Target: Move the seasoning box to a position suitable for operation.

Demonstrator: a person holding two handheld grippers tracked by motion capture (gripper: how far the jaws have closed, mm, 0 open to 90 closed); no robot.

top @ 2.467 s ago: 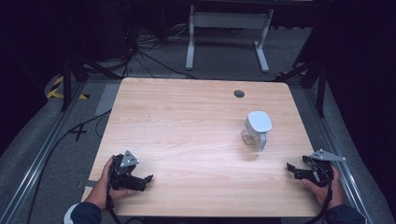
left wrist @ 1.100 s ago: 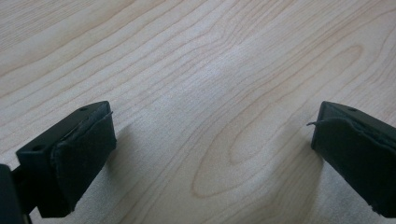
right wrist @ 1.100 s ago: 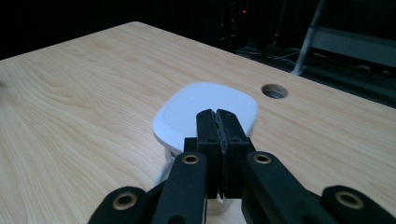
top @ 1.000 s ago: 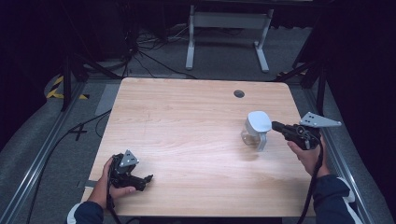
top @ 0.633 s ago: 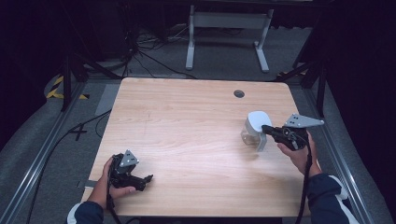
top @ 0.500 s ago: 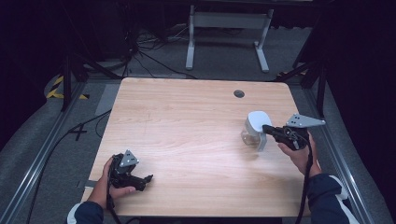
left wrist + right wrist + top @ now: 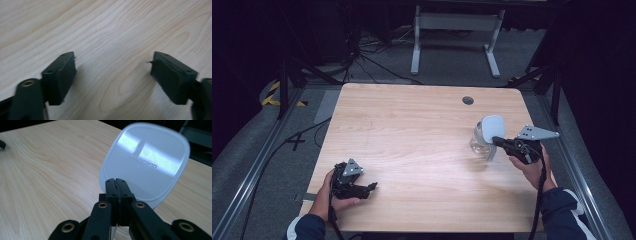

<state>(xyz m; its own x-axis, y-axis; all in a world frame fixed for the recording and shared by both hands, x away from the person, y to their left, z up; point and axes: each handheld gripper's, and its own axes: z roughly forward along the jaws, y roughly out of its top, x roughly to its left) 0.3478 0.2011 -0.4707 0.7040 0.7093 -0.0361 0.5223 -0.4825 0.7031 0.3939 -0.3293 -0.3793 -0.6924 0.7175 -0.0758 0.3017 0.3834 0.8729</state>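
The right gripper [image 7: 117, 185] has its jaws pressed together, tips at the near edge of the jug's white lid [image 7: 147, 157]; whether anything is pinched between them I cannot tell. The lid spreads just ahead and slightly right of the tips, on the clear jug [image 7: 479, 144]. Well across the table [image 7: 412, 125], the left gripper [image 7: 373, 187] rests with jaws wide apart, empty.
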